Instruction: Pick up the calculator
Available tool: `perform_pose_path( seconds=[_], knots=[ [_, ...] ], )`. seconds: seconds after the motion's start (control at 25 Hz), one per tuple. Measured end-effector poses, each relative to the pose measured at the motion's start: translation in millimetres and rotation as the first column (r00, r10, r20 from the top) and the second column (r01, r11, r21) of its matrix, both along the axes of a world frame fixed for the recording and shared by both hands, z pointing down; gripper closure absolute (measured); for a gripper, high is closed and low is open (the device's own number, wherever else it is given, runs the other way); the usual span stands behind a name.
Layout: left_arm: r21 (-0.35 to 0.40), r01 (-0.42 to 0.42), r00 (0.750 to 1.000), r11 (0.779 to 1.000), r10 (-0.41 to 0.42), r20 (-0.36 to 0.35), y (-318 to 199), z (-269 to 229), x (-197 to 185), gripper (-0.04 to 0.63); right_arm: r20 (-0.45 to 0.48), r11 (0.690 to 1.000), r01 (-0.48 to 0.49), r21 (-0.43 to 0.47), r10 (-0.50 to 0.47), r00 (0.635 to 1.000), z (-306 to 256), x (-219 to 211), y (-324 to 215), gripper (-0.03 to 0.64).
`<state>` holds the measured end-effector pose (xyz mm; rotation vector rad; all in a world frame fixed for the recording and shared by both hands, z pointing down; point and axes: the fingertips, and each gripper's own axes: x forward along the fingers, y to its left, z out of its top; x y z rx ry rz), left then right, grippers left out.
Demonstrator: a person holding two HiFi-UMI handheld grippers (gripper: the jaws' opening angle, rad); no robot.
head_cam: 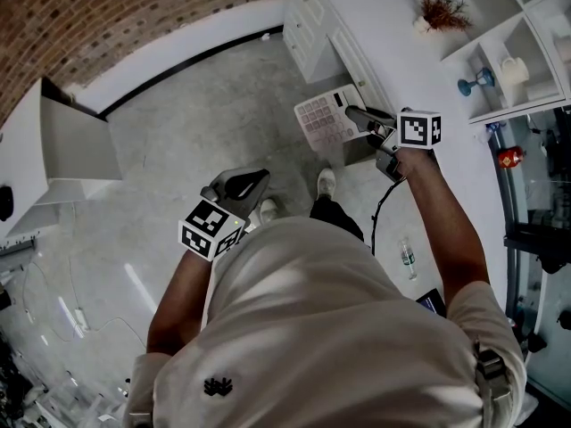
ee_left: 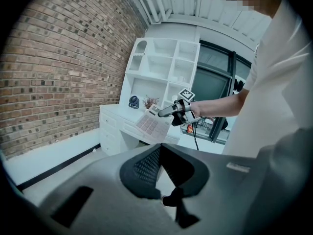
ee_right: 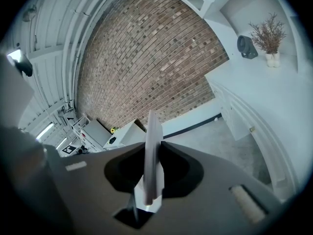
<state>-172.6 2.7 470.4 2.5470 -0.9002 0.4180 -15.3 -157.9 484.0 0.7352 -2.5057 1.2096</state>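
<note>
We've got the calculator [head_cam: 326,117] up in the air beside the white cabinet [head_cam: 308,14]. The right gripper [head_cam: 359,114] is clamped on 1 edge, and the left gripper [head_cam: 239,185] hangs closed on nothing. The risk is that this thin edge hold lets it pivot and drop to the floor [head_cam: 205,105]. The right gripper view gives only an edge-on sliver, while the left gripper view shows the key face.

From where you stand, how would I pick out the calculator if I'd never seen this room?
Find the white cabinet on the person's right. In front of it, above the grey floor, is the calculator: a flat pale slab with rows of keys, clamped at one edge by the right tool. Unlike the shelf ornaments, it hangs in mid-air.
</note>
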Motion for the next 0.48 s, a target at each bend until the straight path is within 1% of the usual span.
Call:
perform_pose_path(
  seconds=[0.48],
  knots=[
    [-0.010, -0.003, 1.000, 1.000, 0.003, 0.018, -36, 0, 33, 0.589, 0.018, 0.999, 0.024, -0.023, -0.024, 1.000, 5, 30, -30, 0.532]
  ],
)
